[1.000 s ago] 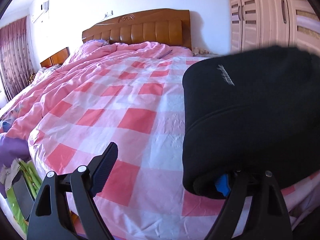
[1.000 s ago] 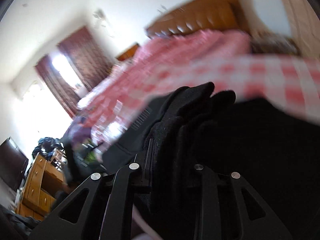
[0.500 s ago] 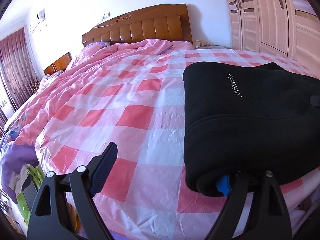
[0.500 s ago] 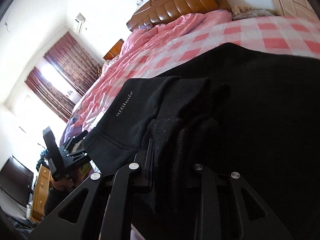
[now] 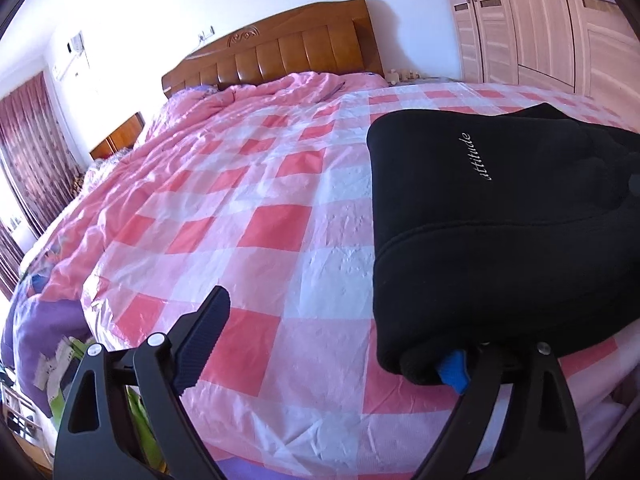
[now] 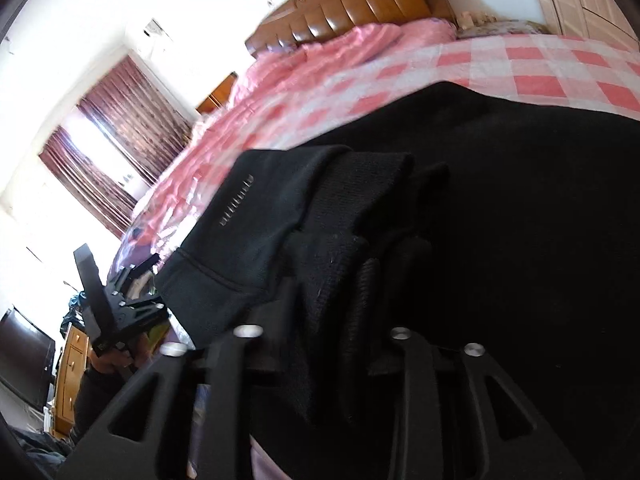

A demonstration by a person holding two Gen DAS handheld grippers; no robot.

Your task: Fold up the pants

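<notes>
Lying on checked bedspread (image 5: 256,216), pants (image 5: 500,232): left hand-held gripper (image 5: 336,344) spread; right hand-held gripper (image 6: 328,280) clamping them.

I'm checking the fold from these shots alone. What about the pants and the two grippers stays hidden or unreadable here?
- Left wrist view: the left gripper is wide open, but the pants drape over its right finger, hiding the tip.
- Left wrist view: the pants run off the right edge.
- Right wrist view: the right gripper is buried in black cloth; its grip is not clear.
- Right wrist view: the white lettering is blurred.
</notes>
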